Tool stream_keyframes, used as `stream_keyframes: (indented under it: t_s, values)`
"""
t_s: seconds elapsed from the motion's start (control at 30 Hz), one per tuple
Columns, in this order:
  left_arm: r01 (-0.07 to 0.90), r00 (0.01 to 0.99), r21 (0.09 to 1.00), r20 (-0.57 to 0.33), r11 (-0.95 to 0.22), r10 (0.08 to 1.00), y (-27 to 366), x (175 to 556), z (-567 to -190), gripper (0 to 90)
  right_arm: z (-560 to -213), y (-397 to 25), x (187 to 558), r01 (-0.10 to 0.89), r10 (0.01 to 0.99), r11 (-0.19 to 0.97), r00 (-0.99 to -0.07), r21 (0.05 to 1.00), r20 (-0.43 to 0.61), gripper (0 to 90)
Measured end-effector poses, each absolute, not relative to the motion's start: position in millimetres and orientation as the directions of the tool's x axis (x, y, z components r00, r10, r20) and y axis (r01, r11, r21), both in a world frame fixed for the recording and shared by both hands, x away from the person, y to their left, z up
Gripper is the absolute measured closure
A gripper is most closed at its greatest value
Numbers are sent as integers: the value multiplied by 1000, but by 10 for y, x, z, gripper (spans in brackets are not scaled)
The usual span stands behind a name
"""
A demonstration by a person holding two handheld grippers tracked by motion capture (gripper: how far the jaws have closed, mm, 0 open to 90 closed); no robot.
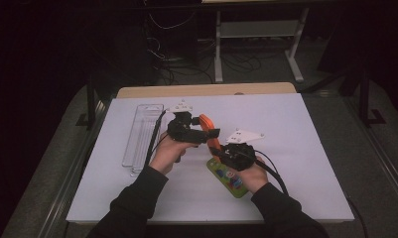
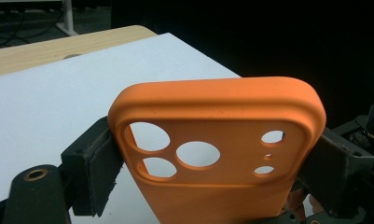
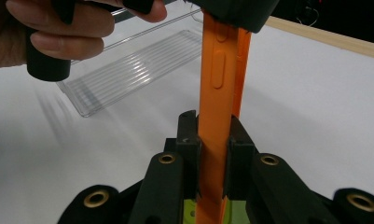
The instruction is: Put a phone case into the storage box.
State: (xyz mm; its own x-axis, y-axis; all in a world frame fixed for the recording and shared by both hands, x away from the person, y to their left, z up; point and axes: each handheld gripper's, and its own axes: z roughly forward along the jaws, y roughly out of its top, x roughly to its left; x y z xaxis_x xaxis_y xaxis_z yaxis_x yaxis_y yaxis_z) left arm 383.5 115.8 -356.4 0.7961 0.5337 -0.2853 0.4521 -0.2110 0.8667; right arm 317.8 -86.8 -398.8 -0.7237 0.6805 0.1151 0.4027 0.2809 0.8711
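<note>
Above the middle of the white table [image 1: 296,148], the left gripper [image 2: 212,154] and right gripper [image 3: 212,149] are both clamping the orange phone case [image 2: 222,107]. Uneven pulling could be bending it or slipping it free.

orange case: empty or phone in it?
Empty. In the left gripper view, the white table shows through the camera holes of the orange case, held by the left gripper.

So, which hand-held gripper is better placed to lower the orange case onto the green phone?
Right hand-held gripper: it clamps the orange case low, just above the green phone. The left hand-held gripper holds the camera end.
</note>
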Motion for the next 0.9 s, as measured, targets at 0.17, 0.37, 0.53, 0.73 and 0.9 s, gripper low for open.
stream_keyframes:
  t_s: [0.17, 0.37, 0.53, 0.73, 0.9]
  values:
    - [447, 799, 867, -277, -219, 533, 1154, 3843, -3559, 158, -3985, -884, 3194, 411, 685, 283, -719, 866, 117, 607]
    - [447, 787, 869, -269, -213, 556, 1208, 3912, -3531, 158, -3963, -1018, 3194, 422, 678, 287, -723, 860, 129, 377]
    - [447, 762, 870, -248, -209, 598, 1324, 4010, -3434, 157, -3985, -1212, 3141, 429, 693, 327, -714, 842, 95, 222]
    - [441, 725, 873, -212, -206, 656, 1510, 4156, -3264, 156, -4048, -1506, 3060, 439, 729, 362, -683, 822, 44, 111]
    - [415, 692, 887, -161, -205, 704, 1659, 4259, -3068, 156, -4095, -1705, 3023, 448, 747, 347, -664, 824, 46, 40]
